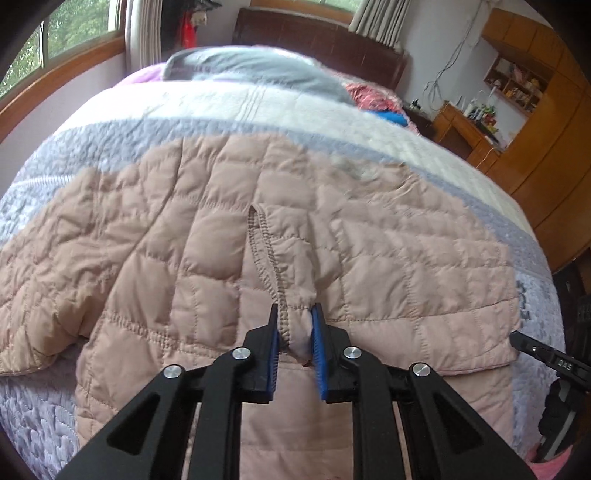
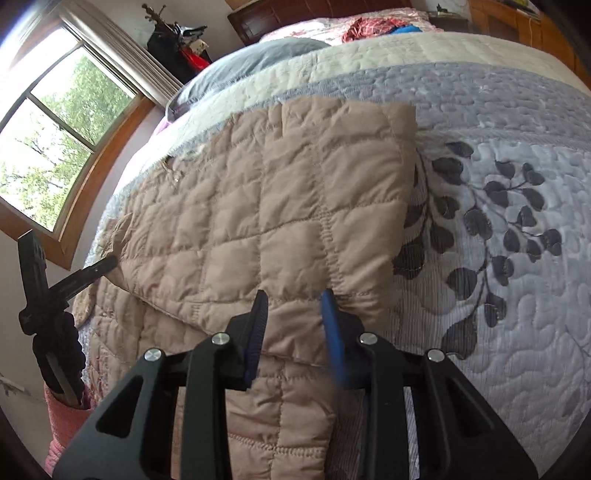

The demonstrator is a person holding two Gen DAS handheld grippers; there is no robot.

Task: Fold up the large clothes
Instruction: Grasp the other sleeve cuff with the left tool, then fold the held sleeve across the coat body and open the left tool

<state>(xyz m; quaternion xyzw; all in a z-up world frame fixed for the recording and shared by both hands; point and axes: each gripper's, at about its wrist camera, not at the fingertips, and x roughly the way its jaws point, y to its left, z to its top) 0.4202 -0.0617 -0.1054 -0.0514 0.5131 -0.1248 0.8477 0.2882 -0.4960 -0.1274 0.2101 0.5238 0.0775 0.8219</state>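
Beige quilted jacket (image 1: 207, 236) lies spread flat across the foot of a bed, on a lavender-grey quilt (image 2: 509, 140) stitched with dark leaf sprigs. Left gripper (image 1: 294, 325) is clenched on the jacket: a bunched fold of stitched hem and pale lining sits pinched between its blue pads (image 1: 318, 339). Right gripper (image 2: 294, 306) stands over the jacket's right-hand edge, jaws narrowed, with a ridge of fabric between the blue pads (image 2: 334, 332); that image is blurred, and it cannot be told whether the pads press the cloth. Each gripper appears at the margin of the other's view, the left one at the jacket's far left side as seen from the right wrist. Grey pillow (image 1: 255, 70) rests beyond the jacket, toward a dark headboard (image 1: 317, 40). Red and blue clothing (image 2: 373, 26) lies heaped near the head of the bed. Window (image 2: 55, 147) occupies the left wall; wooden cabinets (image 1: 543, 110) stand to the right.
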